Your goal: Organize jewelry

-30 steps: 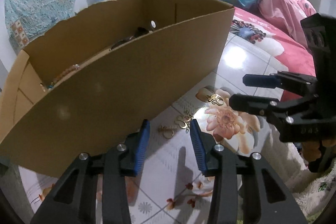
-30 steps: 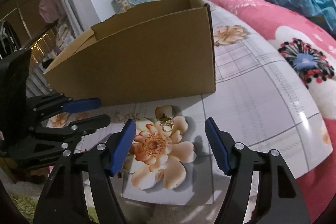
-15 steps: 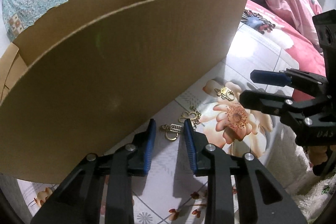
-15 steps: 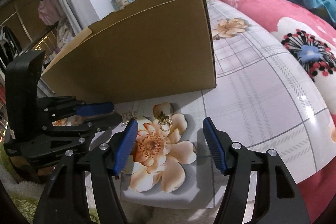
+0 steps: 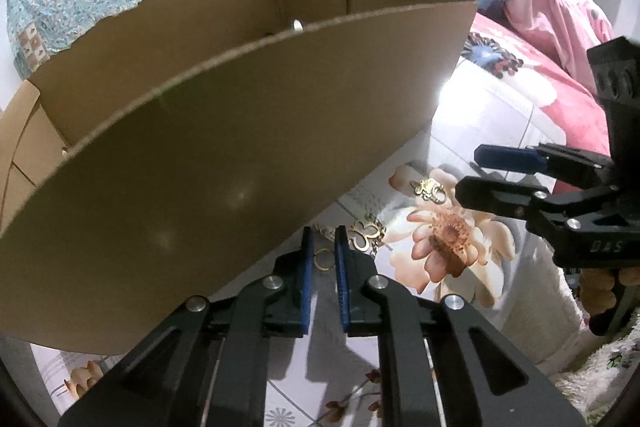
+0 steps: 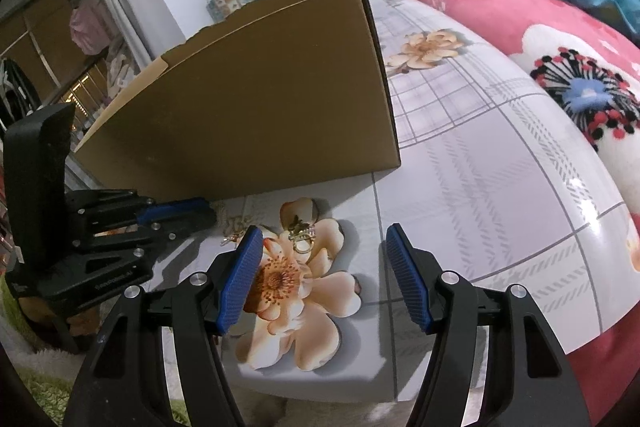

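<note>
Picking: the first pickup is under way; left gripper (image 5: pixel 323 255) has its jaws nearly shut on a small gold ring piece (image 5: pixel 322 261) lying on the worktop (image 6: pixel 480 163).
Grip: the ring sits between the blue pads (image 5: pixel 306 267); whether they truly pinch it cannot be told, as a sliver of gap shows.
Jewelry left: a gold swirl piece (image 5: pixel 366 233) lies just at 1 o'clock of the left jaws; a gold clasp piece (image 6: pixel 303 235) lies on the printed flower, at 12 o'clock of the right gripper (image 6: pixel 324 275).
Box: the open cardboard box (image 5: pixel 240 131) stands just behind the pieces, at 11 o'clock of the left jaws; something small shows inside, too hidden to name.
Next move: likely lift the ring clear, carry it over the near wall and let go inside; the wall is tall and close, so the lift needs height first.
Left pose: pitched steeply down, tips at the worktop, close to the box wall.
Right pose: pitched down too, jaws wide open and empty, hovering short of the clasp piece.
</note>
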Tool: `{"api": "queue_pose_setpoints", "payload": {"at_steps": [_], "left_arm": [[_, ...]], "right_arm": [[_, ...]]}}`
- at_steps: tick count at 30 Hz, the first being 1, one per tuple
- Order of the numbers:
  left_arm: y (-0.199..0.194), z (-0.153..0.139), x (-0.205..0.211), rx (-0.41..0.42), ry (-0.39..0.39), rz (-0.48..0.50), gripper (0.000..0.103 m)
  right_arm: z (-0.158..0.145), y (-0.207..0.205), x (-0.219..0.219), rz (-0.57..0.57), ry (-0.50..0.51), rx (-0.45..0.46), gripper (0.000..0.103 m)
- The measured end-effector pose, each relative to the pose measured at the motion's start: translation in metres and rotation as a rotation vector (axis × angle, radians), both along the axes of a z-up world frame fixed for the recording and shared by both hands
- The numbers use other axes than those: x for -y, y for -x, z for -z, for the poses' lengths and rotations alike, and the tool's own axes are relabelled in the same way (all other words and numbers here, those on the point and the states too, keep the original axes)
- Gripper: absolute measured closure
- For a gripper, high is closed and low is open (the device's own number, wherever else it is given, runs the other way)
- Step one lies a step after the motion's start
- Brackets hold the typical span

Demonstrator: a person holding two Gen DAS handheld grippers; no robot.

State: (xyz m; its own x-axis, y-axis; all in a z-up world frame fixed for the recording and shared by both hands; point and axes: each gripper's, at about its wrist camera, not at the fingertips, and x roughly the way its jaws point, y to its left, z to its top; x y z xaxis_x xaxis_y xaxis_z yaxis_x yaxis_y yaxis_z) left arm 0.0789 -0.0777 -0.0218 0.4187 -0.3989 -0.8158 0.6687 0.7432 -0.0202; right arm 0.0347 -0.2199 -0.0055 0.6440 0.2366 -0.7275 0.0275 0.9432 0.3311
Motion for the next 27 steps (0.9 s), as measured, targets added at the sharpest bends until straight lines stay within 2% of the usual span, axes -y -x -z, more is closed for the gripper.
{"api": "queue_pose_setpoints", "payload": {"at_steps": [1, 14, 17, 22, 27], "left_arm": [[-0.001, 0.0, -0.001, -0.004, 0.0, -0.001, 0.103], [0.015, -0.009, -0.01, -0.02, -0.015, 0.024, 0.102], [0.017, -0.006, -0.011, -0.016, -0.058, 0.022, 0.094], [0.016, -0.004, -0.012, 0.006, -0.073, 0.016, 0.086], [0.009, -0.001, -0.009, 0.014, -0.066, 0.009, 0.084]], "right_arm": [[0.0, 0.0, 0.001, 0.001, -0.003, 0.0, 0.043], [0.001, 0.002, 0.008, -0.008, -0.011, 0.002, 0.043], [0.0, 0.003, 0.008, -0.011, -0.01, 0.001, 0.043], [0.0, 0.003, 0.006, -0.019, -0.005, 0.001, 0.043], [-0.001, 0.002, 0.001, -0.021, -0.003, 0.002, 0.043]]}}
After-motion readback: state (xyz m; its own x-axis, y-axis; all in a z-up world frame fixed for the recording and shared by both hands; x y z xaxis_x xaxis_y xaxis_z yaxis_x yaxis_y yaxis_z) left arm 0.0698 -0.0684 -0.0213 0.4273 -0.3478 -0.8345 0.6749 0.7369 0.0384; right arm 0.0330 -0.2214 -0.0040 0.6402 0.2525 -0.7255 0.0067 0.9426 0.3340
